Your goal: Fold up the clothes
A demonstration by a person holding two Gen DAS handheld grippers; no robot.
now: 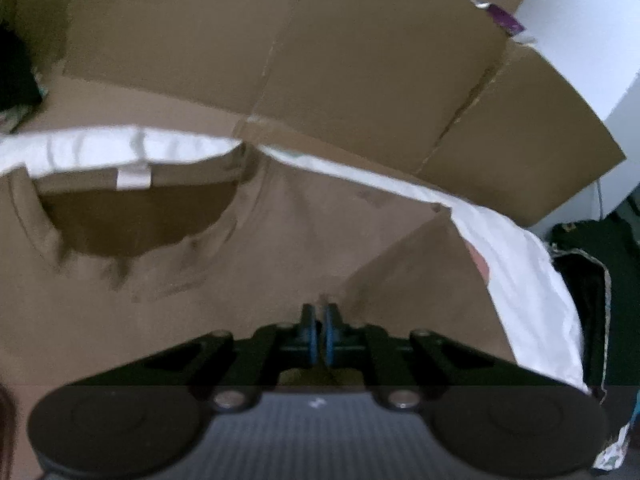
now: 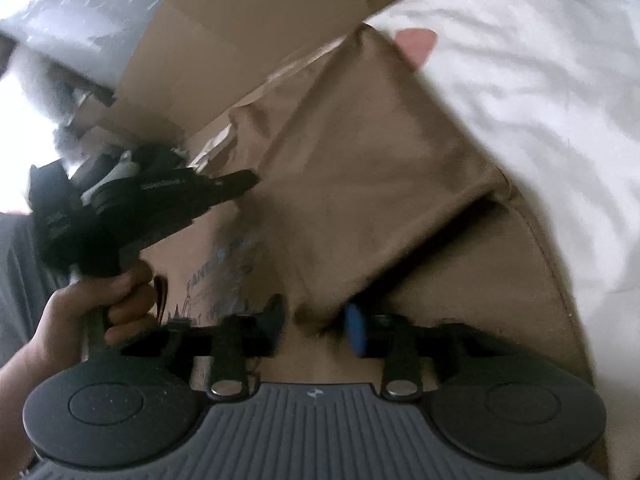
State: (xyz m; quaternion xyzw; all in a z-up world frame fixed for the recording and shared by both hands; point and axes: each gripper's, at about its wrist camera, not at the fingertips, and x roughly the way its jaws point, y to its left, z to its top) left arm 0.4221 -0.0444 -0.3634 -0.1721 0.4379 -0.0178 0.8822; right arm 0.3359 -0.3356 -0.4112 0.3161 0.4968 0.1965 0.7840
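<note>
A tan T-shirt [image 1: 280, 220] lies flat on a white sheet [image 1: 520, 264], its neck opening [image 1: 136, 216] and white label [image 1: 134, 178] at the left. My left gripper [image 1: 321, 320] is shut on a pinch of the shirt below the collar, blue pads nearly touching. In the right wrist view a fold of the tan T-shirt [image 2: 380, 180] slants up to the right, with a faint print [image 2: 216, 280] beside it. My right gripper [image 2: 314, 324] is open, and the fold's lower corner sits between its fingers. A hand [image 2: 92, 304] holds the left gripper [image 2: 244, 182] at the shirt's edge.
Flattened cardboard [image 1: 360, 60] lies behind the shirt, and cardboard [image 2: 240, 20] fills the top of the right wrist view. The white sheet [image 2: 540, 100] spreads to the right. Dark fabric [image 1: 592, 248] is piled at the right edge. Something pink [image 2: 416, 42] peeks out by the fold.
</note>
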